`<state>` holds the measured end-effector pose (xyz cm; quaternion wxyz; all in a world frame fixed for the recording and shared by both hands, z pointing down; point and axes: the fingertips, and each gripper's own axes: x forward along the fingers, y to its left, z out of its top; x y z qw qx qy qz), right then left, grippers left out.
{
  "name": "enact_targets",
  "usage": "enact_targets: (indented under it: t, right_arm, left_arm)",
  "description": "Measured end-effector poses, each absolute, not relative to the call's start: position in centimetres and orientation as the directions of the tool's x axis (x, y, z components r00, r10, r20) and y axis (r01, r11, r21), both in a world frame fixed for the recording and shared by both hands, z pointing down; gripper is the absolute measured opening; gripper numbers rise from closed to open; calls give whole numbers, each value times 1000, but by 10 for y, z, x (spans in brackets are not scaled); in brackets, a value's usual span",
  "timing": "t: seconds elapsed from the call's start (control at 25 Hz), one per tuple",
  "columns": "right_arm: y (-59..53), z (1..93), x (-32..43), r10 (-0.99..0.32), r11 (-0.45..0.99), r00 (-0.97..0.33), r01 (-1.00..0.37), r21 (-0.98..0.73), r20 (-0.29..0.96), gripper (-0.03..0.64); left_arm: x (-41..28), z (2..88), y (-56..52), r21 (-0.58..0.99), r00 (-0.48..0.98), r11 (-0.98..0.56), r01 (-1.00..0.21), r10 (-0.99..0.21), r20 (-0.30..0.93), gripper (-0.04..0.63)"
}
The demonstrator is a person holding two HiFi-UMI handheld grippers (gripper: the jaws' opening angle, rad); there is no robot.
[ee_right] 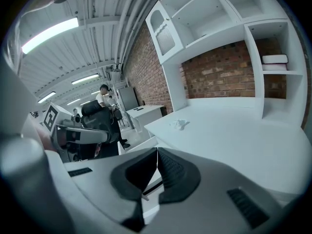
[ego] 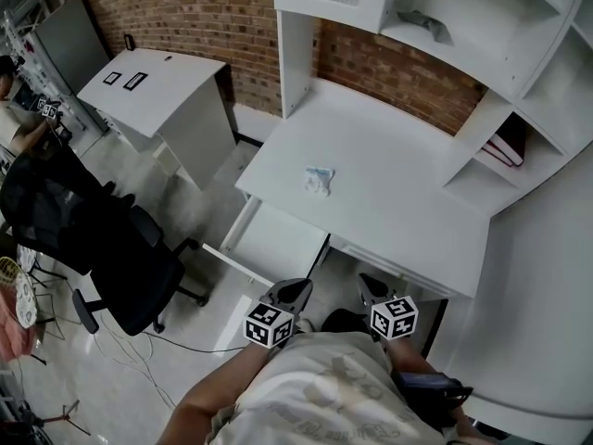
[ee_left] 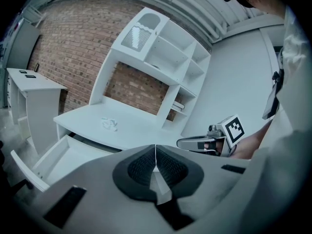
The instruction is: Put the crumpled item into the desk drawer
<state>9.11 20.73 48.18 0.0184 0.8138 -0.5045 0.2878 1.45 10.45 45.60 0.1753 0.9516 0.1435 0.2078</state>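
Closed and empty, left gripper (ego: 298, 289) and right gripper (ego: 369, 287) hover near the open drawer (ego: 278, 236), partly hidden under the desk (ego: 398, 207).

The left tongs (ego: 295, 291) and the right tongs (ego: 370, 287) each have a grey body that narrows to a dark tip. Behind each tip sits a white cube (ego: 269, 324) with black square markers. Seen from close, the pads (ee_left: 140, 167) are black and finely ribbed, set in smooth grey plastic. The person wears a light T-shirt (ego: 324, 397) with pale print.
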Motion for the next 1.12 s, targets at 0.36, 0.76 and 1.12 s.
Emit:
enact_targets:
  t: [0.36,0.76,1.12]
  right_arm:
    - [177,492,94,-825,-416,248,-874,-250,507,23]
    - [143,490,135,-845,-351,192,-903,-247,499,23]
    - [122,492,176,-856,-297,139,-921,-253,497,23]
  left_arm:
    - [16,466,84,398,876,-907,140,301,377,23]
    - [48,465,62,394,890,-915,82,245,384,23]
    - [83,463,44,391,906,-920,17,179,383,23]
